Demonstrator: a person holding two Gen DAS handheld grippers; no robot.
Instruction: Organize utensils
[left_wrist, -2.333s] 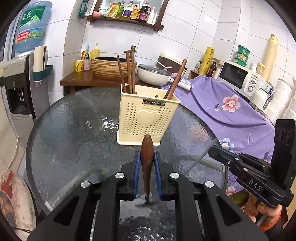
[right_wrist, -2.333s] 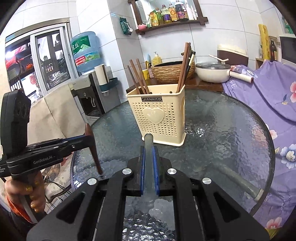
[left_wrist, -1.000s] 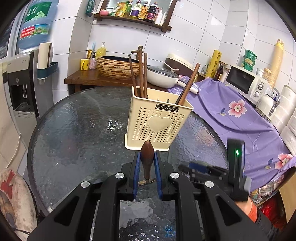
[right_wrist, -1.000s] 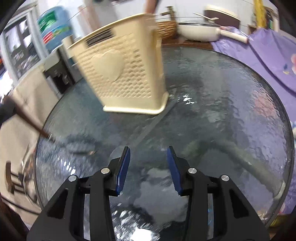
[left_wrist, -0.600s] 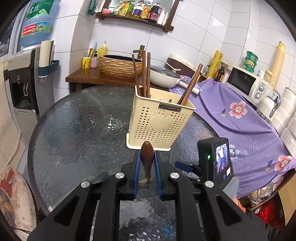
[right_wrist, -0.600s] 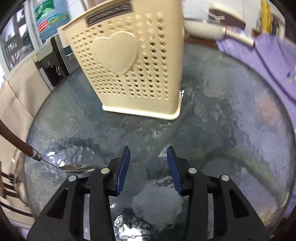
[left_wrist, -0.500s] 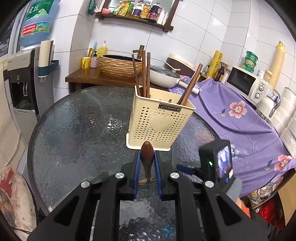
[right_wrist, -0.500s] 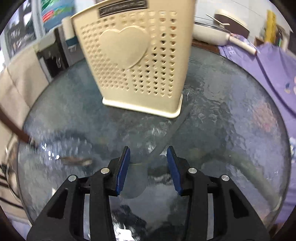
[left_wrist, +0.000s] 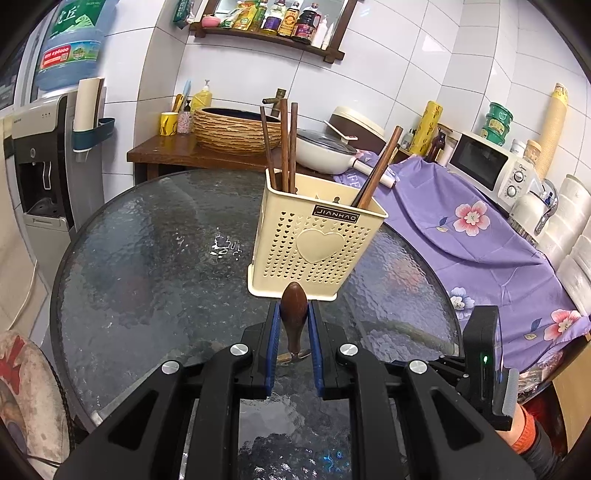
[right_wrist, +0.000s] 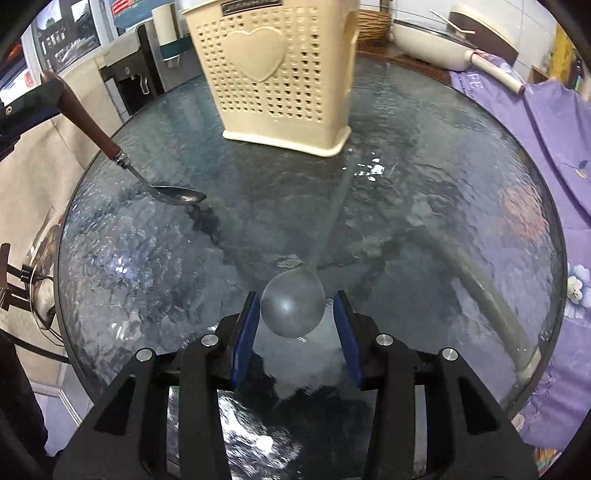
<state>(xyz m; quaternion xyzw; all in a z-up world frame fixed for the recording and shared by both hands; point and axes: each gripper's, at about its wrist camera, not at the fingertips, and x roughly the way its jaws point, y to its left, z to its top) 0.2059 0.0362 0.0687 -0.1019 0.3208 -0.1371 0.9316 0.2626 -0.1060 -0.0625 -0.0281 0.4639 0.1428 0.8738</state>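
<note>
A cream perforated utensil holder (left_wrist: 317, 243) stands on the round glass table (left_wrist: 147, 266) with brown chopsticks (left_wrist: 283, 147) upright in it. My left gripper (left_wrist: 293, 321) is shut on the brown wooden handle of a metal spoon (left_wrist: 293, 310). From the right wrist view that spoon (right_wrist: 173, 194) hangs at the left with its bowl just over the glass. A grey translucent spoon (right_wrist: 293, 306) lies on the table, handle toward the holder (right_wrist: 280, 74). Its bowl sits between the fingers of my open right gripper (right_wrist: 295, 328), and the pads do not press on it.
The right-hand device (left_wrist: 484, 369) and a hand in an orange cuff are low at the right in the left wrist view. A purple flowered cloth (left_wrist: 461, 229) covers the counter beyond the table's right edge. A water dispenser (left_wrist: 40, 166) stands at the left.
The right gripper has swung and rolled over the table, so the grey spoon's bowl now lies between its fingers. The left gripper holds the brown-handled spoon as before.
</note>
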